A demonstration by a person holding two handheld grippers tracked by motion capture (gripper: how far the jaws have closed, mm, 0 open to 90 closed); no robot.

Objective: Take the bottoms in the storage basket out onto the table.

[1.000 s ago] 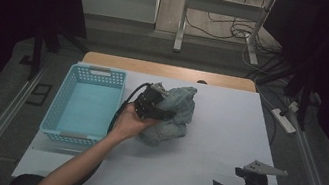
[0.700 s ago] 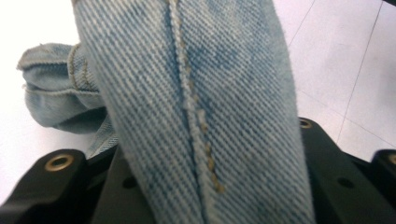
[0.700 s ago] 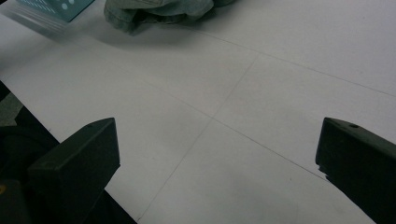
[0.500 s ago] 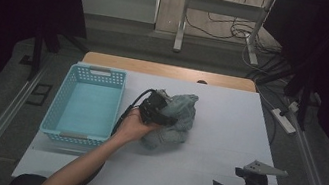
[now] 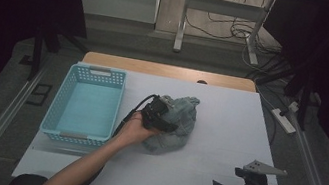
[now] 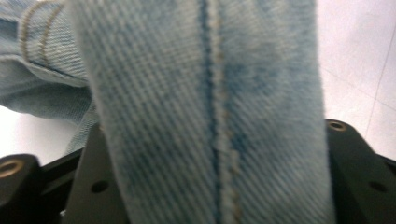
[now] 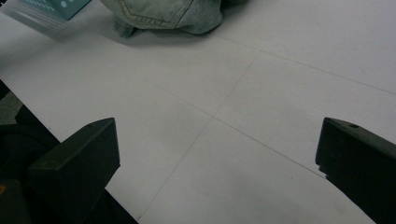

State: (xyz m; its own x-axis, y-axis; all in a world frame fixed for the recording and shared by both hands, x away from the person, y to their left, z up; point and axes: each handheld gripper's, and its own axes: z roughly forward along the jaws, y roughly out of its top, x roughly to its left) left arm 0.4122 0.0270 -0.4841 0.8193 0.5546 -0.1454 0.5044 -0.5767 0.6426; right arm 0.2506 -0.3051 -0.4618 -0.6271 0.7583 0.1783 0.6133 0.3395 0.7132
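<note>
A crumpled pair of light blue jeans [image 5: 184, 116] lies in a heap at the middle of the white table [image 5: 221, 107]. A person's left hand holds my left gripper [image 5: 161, 115] against the heap's left side. In the left gripper view a seamed fold of the denim [image 6: 210, 93] stands between the two black jaws of the left gripper [image 6: 210, 154]; these have just been opening and flank the fold loosely. My right gripper [image 5: 228, 179] rests near the table's front right edge. In the right gripper view the right gripper [image 7: 217, 163] is wide open over bare table, with the jeans [image 7: 168, 11] farther off.
A light blue plastic basket [image 5: 116, 110] stands on the table's left part, close to the jeans; its corner [image 7: 51, 7] shows in the right gripper view. Cables and table legs lie on the floor beyond the far edge.
The left hand has sunk with its gripper onto the jeans heap, and the lifted denim has settled lower. The right gripper has not moved.
</note>
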